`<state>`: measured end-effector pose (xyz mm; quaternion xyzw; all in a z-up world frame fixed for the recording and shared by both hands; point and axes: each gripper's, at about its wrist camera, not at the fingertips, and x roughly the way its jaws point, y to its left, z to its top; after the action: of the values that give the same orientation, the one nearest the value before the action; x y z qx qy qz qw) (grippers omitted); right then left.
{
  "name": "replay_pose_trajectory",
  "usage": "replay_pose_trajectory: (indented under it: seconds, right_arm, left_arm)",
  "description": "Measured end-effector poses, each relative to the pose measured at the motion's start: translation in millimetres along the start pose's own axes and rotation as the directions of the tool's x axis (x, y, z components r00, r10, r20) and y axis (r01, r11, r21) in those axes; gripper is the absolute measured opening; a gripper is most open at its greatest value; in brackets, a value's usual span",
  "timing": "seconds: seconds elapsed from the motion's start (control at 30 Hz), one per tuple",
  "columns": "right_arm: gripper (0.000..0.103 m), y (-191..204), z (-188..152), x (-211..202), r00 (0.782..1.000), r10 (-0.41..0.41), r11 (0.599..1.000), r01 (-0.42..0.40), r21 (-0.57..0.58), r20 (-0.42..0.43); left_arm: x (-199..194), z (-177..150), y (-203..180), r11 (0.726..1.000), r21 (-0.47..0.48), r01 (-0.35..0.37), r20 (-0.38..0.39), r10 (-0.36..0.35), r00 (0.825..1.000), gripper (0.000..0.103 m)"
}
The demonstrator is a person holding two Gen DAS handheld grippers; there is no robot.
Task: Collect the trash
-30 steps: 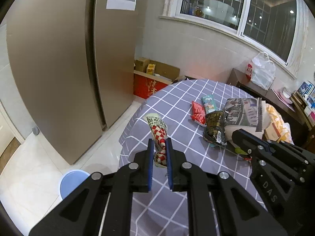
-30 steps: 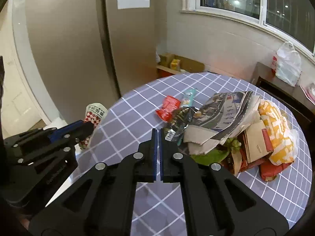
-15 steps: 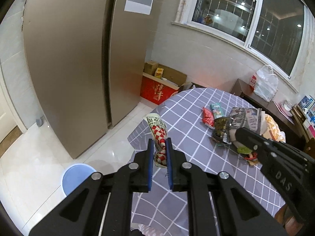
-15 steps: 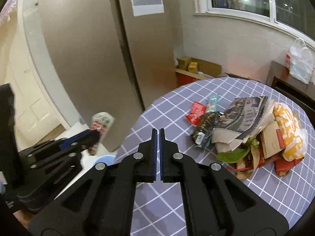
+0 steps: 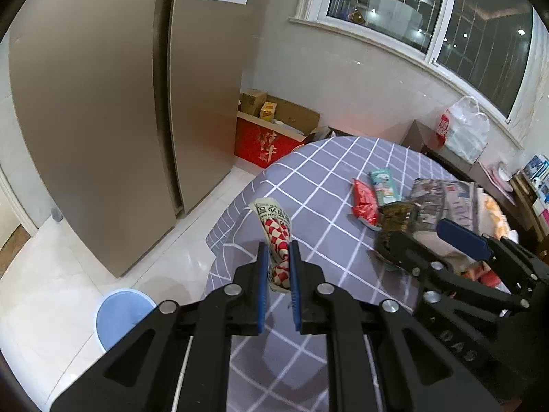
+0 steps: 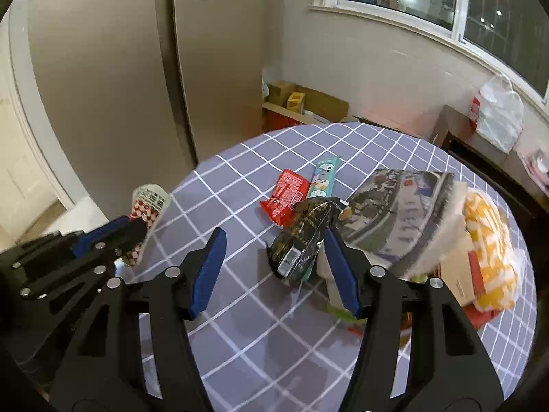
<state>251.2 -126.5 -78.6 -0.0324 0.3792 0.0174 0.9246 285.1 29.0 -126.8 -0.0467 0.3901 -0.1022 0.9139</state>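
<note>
Tall brown cabinet doors (image 5: 103, 120) and a night-dark window (image 5: 429, 10) frame a kitchen corner where a round surface (image 6: 274, 336) under a grey checked cloth carries the litter to be cleared. At its three o'clock side sits the biggest heap, a folded newspaper (image 6: 398, 216) over cardboard and a yellow-and-white wrapper (image 6: 490, 240), seemingly gathered there already. On the floor at about eight o'clock of the surface stands a blue bin (image 5: 120, 316), the likely drop point. Spread wide, the right tool (image 6: 274, 267) hangs low above the cloth; a dark snack packet (image 6: 305, 237) lies just ahead, between its blue pads toward the right one, which suggests it is lined up as the next pick. Beyond it, at twelve o'clock, lie a red sachet (image 6: 284, 194) and a teal wrapper (image 6: 324, 175), touching. Smallest in play, a red-and-white checked wrapper (image 5: 276, 240) is pinched upright in the left tool (image 5: 277, 292), above the surface's edge, the bin below to its left.
</note>
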Motion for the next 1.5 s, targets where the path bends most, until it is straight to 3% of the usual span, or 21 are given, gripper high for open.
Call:
replay_pose_trajectory:
  seconds: [0.1, 0.17, 0.2, 0.3, 0.43, 0.9, 1.17, 1.3, 1.33, 1.4, 1.43, 1.5]
  right_arm:
    - [0.052, 2.5, -1.5, 18.5, 0.998, -0.049, 0.999, 0.048, -0.026, -0.031]
    - [0.038, 4.2, -4.2, 25.4, 0.993, -0.118, 0.992, 0.116, -0.058, -0.03]
    - [0.036, 3.4, -6.1, 27.1, 0.991, -0.135, 0.989, 0.133, -0.066, -0.025]
    - [0.022, -0.9, -8.9, 25.0, 0.991, -0.132, 0.989, 0.13, -0.069, -0.022]
    - [0.01, -12.6, -13.0, 20.1, 0.997, -0.071, 0.997, 0.07, -0.039, -0.03]
    - [0.001, -12.0, -14.1, -16.8, 0.998, 0.058, 0.998, -0.058, 0.008, 0.017]
    - [0.002, 3.9, -17.4, -26.1, 0.991, 0.133, 0.991, -0.132, 0.015, -0.014]
    - [0.003, -1.8, -21.1, -20.8, 0.996, 0.09, 0.995, -0.09, 0.034, -0.006]
    - [0.009, -2.5, -21.6, -17.7, 0.996, 0.092, 0.995, -0.092, 0.035, -0.016]
    - [0.032, -2.3, -23.8, -10.2, 0.998, 0.061, 0.998, -0.06, 0.016, -0.026]
    - [0.052, -2.3, -24.3, -7.7, 0.998, 0.056, 0.998, -0.055, 0.008, -0.026]
    - [0.052, 0.2, -25.3, -2.8, 0.999, 0.03, 0.999, -0.03, -0.024, -0.019]
  left_arm:
    - [9.7, 0.9, 0.0, 1.0, 0.009, -0.009, -0.009, 0.01, 1.0, 0.011]
    - [14.7, 0.0, -0.5, 1.0, 0.015, -0.009, -0.017, 0.01, 1.0, 0.011]
    - [16.7, -0.6, -1.0, 1.0, 0.017, -0.008, -0.02, 0.009, 1.0, 0.011]
    - [20.3, -2.0, -4.1, 1.0, 0.023, -0.002, -0.025, 0.002, 1.0, 0.011]
    - [19.7, -2.0, -9.6, 1.0, 0.027, 0.008, -0.025, -0.007, 1.0, 0.011]
    - [-13.9, -4.3, -19.8, 0.999, 0.032, 0.029, 0.007, -0.029, 1.0, 0.011]
    - [-29.1, -14.8, -12.6, 0.999, 0.031, 0.016, 0.009, -0.016, 1.0, 0.011]
    - [-26.8, -19.3, -10.2, 1.0, 0.028, 0.003, 0.002, -0.003, 1.0, 0.011]
    - [-26.0, -19.7, -9.9, 1.0, 0.025, 0.004, 0.001, -0.004, 1.0, 0.011]
    - [-22.0, -19.4, -9.7, 1.0, 0.02, 0.005, -0.004, -0.005, 1.0, 0.011]
    - [-20.1, -19.4, -9.7, 1.0, 0.022, 0.004, -0.006, -0.004, 1.0, 0.011]
    - [-15.2, -19.3, -10.6, 1.0, 0.027, 0.001, -0.011, -0.001, 1.0, 0.011]
